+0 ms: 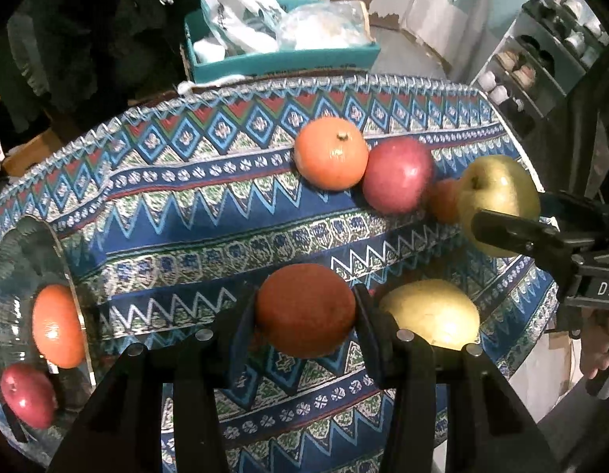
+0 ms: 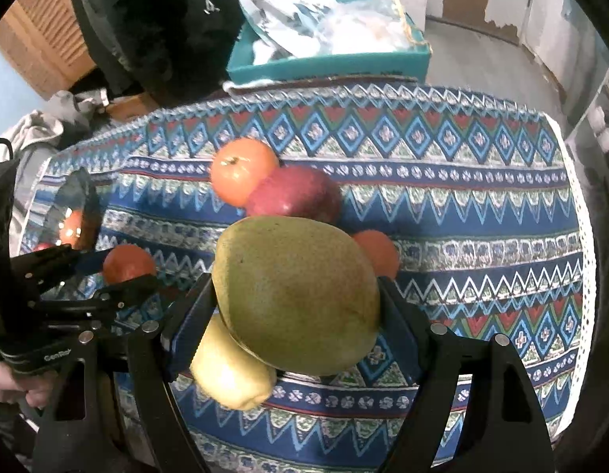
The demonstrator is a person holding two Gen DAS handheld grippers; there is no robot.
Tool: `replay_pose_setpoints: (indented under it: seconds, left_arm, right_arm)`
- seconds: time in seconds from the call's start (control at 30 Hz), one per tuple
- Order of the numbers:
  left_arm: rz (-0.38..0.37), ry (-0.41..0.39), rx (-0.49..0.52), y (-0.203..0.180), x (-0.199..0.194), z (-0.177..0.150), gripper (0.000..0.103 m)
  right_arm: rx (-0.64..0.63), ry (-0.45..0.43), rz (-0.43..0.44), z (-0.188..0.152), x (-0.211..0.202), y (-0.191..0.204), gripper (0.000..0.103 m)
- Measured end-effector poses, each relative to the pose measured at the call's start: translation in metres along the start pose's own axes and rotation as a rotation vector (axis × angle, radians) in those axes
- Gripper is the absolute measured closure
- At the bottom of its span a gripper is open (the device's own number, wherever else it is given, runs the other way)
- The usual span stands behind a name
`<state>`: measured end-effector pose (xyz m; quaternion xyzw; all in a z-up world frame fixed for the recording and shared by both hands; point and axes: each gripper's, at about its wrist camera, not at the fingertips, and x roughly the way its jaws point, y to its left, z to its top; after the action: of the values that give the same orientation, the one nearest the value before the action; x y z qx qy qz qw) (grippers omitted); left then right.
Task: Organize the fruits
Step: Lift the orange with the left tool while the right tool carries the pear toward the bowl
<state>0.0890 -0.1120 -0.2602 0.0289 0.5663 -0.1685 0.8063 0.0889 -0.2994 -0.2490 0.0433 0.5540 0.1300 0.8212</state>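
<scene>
Fruits lie spread over a patterned tablecloth (image 1: pixel 210 213) and each gripper holds one. The left gripper (image 1: pixel 306 311) pinches an orange (image 1: pixel 304 309) between its two fingers, raised over the cloth. The right gripper (image 2: pixel 298 295) clamps a large green mango (image 2: pixel 296 295), seen from the left wrist as a yellow-green fruit (image 1: pixel 497 197) gripped near the table's right side. Just beside the held orange a yellow pear (image 1: pixel 434 311) rests on the cloth. Farther back, a second orange (image 1: pixel 331 153) touches a red apple (image 1: pixel 397 175), with a small orange fruit (image 1: pixel 442 201) partly hidden behind the mango. At the left edge a glass bowl (image 1: pixel 12 260) contains another orange (image 1: pixel 58 325) and a red apple (image 1: pixel 26 394). A teal box (image 1: pixel 284 59) stands behind the table
</scene>
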Motion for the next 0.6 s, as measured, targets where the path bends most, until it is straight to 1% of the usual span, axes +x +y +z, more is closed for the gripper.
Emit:
replay_pose_setpoints:
  seconds: [0.4,0.6]
  left_arm:
    - [-0.006,-0.077,-0.038,0.018,-0.045,0.000,0.055]
    - [0.013,-0.118,-0.064,0.032,-0.064,-0.003,0.055]
  right_arm:
    - [-0.076,-0.062,0.041,0.012,-0.023,0.040,0.023]
    - [-0.109,-0.092,0.057,0.023,-0.030,0.063,0.023]
